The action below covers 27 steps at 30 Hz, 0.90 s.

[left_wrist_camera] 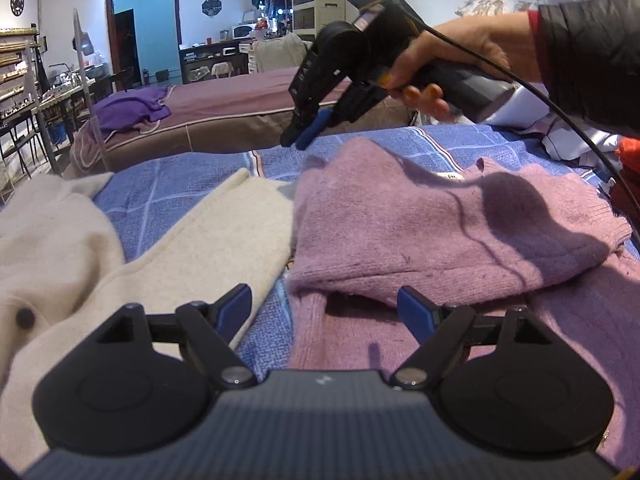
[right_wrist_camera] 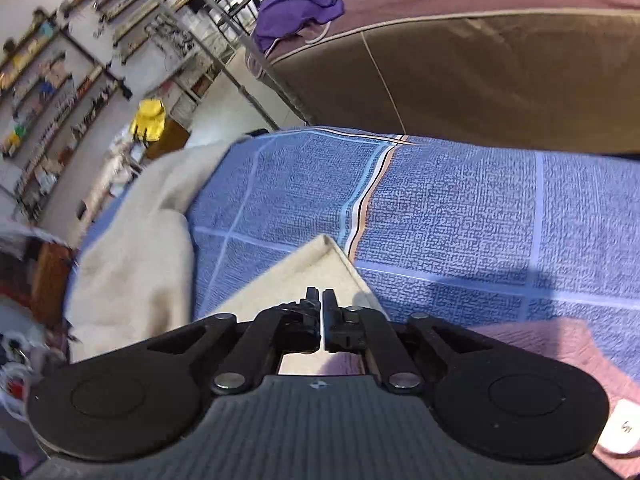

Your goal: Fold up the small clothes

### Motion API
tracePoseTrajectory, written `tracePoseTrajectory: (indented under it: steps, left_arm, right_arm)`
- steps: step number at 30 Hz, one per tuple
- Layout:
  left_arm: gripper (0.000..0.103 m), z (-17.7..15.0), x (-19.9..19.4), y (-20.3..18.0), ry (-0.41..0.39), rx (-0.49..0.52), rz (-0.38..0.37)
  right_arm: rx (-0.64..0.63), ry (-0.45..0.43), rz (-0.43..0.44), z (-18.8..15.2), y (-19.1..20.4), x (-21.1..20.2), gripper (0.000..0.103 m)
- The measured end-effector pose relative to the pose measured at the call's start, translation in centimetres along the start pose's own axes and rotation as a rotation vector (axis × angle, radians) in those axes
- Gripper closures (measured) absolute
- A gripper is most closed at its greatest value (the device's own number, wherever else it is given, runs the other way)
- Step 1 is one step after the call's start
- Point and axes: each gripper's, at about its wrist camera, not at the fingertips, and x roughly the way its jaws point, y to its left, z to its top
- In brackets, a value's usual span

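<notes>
A pink knitted sweater [left_wrist_camera: 440, 232] lies partly folded on a blue checked blanket [left_wrist_camera: 180, 184], with a cream garment [left_wrist_camera: 200, 248] beside it on the left. My left gripper [left_wrist_camera: 324, 304] hangs open just above the gap between the two garments, with nothing clamped between its blue pads. A hand [left_wrist_camera: 452, 52] holds my right gripper [left_wrist_camera: 294, 140] in the air over the blanket's far edge, beyond the sweater. In the right wrist view that gripper [right_wrist_camera: 322, 300] is shut and empty, above a corner of the cream garment [right_wrist_camera: 304, 272]. The pink sweater [right_wrist_camera: 540, 344] shows at the lower right.
A second bed with a brown and mauve cover [left_wrist_camera: 240, 112] stands past the blanket, with a purple garment [left_wrist_camera: 132, 108] on it. A cable [left_wrist_camera: 560, 112] trails from the right gripper. More clothes [left_wrist_camera: 580, 136] are piled at the right. Shelves [right_wrist_camera: 60, 60] line the far wall.
</notes>
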Motion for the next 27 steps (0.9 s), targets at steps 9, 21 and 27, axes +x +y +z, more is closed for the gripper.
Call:
tracePoseTrajectory:
  steps: [9,21,27]
  left_arm:
    - [0.018,0.3,0.6,-0.9,0.012,-0.003,-0.041]
    - [0.011,1.1,2.5,-2.6,-0.001,0.013,-0.065]
    - [0.01,2.0,3.5,-3.8,-0.024,0.1,-0.153]
  right_arm:
    - [0.155,0.237,0.098,-2.7,-5.0,-1.7,0.014]
    - [0.206,0.051,0.281,0.8,-3.0,-1.1,0.103]
    - [-0.019,0.188,0.044,0.6,0.0,-0.1,0.04]
